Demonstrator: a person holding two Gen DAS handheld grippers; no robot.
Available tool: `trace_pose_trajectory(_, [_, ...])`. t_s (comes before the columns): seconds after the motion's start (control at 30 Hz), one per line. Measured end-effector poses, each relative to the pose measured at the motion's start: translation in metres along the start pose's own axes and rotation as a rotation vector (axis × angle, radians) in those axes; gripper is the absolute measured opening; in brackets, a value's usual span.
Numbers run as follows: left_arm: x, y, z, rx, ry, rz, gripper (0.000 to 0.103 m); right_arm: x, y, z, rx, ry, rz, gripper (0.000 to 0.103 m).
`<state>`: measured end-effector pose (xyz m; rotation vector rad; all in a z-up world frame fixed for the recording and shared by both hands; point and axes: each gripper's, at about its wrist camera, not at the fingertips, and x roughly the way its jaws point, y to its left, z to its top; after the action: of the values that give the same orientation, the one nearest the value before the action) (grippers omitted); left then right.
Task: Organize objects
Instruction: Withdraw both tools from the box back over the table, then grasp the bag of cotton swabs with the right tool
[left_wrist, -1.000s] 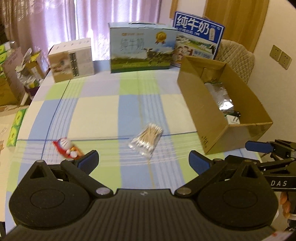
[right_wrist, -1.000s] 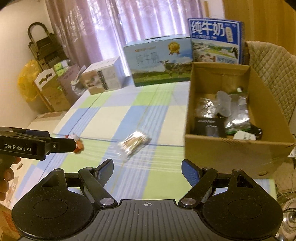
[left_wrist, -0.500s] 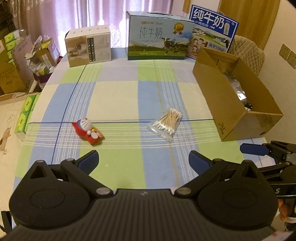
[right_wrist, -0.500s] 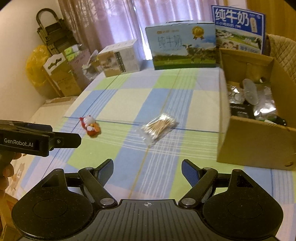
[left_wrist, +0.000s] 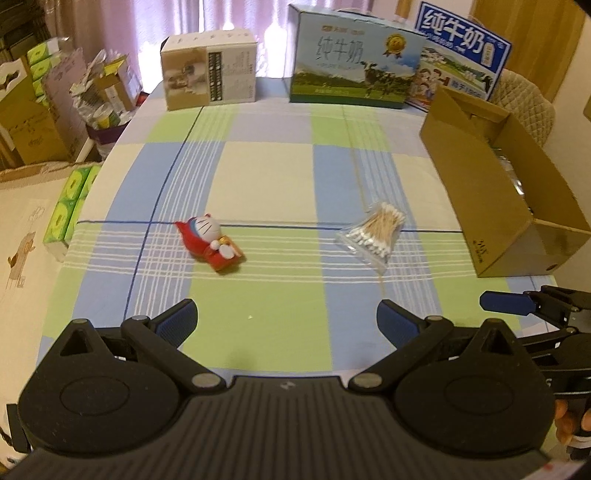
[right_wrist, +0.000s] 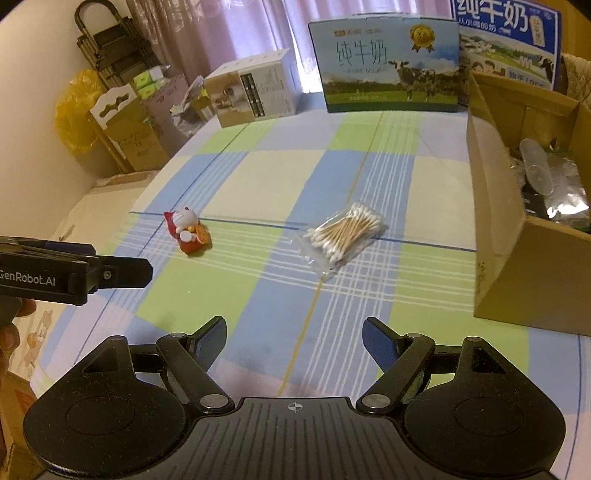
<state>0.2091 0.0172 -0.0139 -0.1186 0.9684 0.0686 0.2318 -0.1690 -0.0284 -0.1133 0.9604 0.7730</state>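
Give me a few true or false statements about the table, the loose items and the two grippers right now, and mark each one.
1. The bag of cotton swabs lies inside the cardboard box. False: it lies on the tablecloth, apart from the box.
2. The left gripper is open and empty. True.
3. The right gripper is clamped on the toy figure. False: it is open; the toy lies on the table.
4. The cardboard box already holds items. True.
5. The toy lies left of the swabs. True.

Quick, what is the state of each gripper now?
Left gripper: open, holding nothing.
Right gripper: open, holding nothing.
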Motion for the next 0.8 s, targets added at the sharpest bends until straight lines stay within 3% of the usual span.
trace_pose_trajectory(0.47, [0.039, 0.027, 0.006, -0.059, 0.045, 0.021, 0.102, 0.049, -0.017, 0.027, -0.072, -0.035, -0.033, 0.078])
trace_pose_trajectory(0.8, [0.073, 0.041, 0.016, -0.091, 0.076, 0.042, 0.101, 0.099, -0.041, 0.049, 0.101, 0.03, 0.001, 0.078])
